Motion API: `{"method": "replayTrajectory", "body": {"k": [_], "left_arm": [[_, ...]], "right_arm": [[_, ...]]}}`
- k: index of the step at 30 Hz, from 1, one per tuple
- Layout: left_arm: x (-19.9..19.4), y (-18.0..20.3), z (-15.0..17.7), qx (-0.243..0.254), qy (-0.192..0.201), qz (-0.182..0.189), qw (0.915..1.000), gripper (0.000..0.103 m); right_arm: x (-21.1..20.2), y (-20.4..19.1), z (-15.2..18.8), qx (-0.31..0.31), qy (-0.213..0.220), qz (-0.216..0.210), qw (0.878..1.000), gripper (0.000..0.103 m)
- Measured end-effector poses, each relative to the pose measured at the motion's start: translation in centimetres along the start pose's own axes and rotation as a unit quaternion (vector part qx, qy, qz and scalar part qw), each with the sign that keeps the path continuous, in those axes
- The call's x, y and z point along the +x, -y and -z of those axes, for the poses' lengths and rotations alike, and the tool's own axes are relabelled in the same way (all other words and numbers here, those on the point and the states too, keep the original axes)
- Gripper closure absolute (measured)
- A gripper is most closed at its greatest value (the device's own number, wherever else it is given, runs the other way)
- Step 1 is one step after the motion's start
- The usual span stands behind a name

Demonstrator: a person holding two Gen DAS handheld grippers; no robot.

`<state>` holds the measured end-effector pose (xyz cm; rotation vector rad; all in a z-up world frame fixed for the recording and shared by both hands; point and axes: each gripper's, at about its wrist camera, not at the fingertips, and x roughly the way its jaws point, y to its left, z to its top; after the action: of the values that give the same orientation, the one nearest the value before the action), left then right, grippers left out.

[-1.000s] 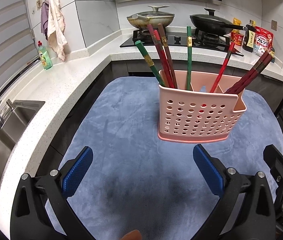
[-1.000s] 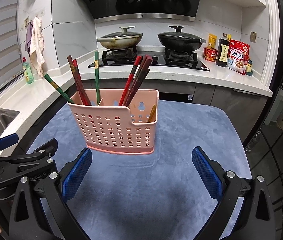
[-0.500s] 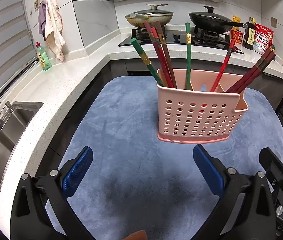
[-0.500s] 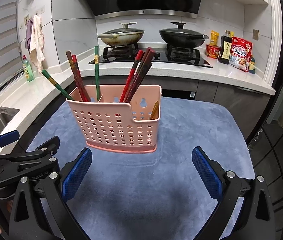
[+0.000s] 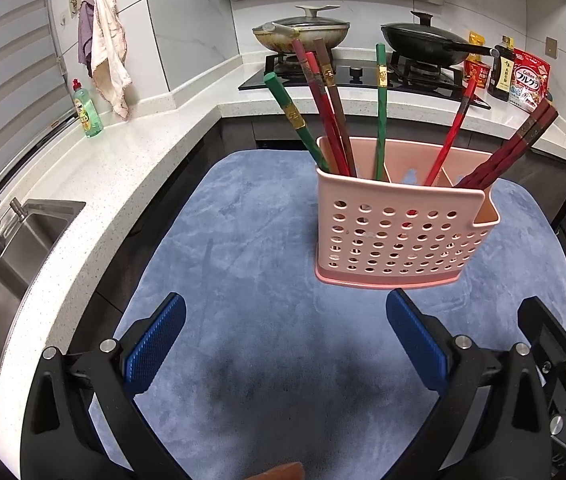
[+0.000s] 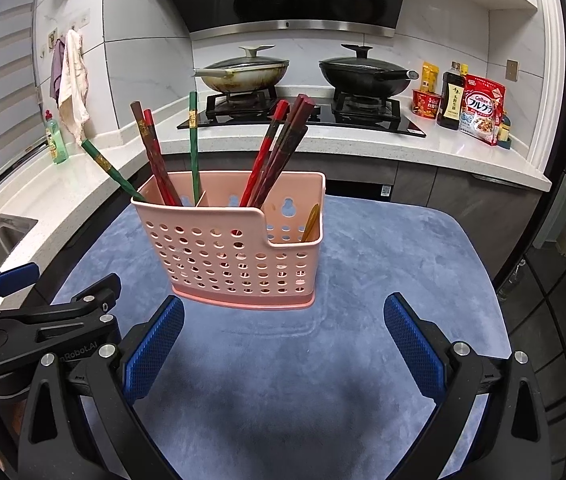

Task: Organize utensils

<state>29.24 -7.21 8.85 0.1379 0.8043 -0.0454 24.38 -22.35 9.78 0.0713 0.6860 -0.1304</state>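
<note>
Utensil caddy — pink plastic, perforated, smooth satin finish; chopsticks — lacquered, glossy, some with gold bands; table cover — blue-grey cloth, napped, matt; gripper pads — blue, textured; sink — brushed metal; countertop — speckled, polished.

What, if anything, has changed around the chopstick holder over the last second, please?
Nothing was taken hold of or let go. Both cameras drew slightly closer to the pink holder, so it looks a little larger. The left gripper and right gripper stayed open and empty, and the chopsticks kept their places in the compartments.
</note>
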Motion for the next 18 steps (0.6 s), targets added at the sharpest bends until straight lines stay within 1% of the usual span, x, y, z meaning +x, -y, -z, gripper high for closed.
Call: {"method": "replayTrajectory", "body": {"k": [5, 11, 18], "left_arm": [[0.14, -0.01, -0.26, 0.003, 0.0, -0.003, 1.0, 0.007], [0.29, -0.19, -0.35, -0.003, -0.002, -0.008, 1.0, 0.007], [0.35, -0.12, -0.44, 0.001, -0.004, -0.006, 1.0, 0.007]], "right_arm": [[0.06, 0.01, -0.02, -0.001, 0.002, 0.003, 1.0, 0.006], [0.01, 0.07, -0.07, -0.002, 0.002, 0.005, 1.0, 0.006], [0.01, 0.1, -0.1, -0.001, 0.002, 0.004, 1.0, 0.006]]}}
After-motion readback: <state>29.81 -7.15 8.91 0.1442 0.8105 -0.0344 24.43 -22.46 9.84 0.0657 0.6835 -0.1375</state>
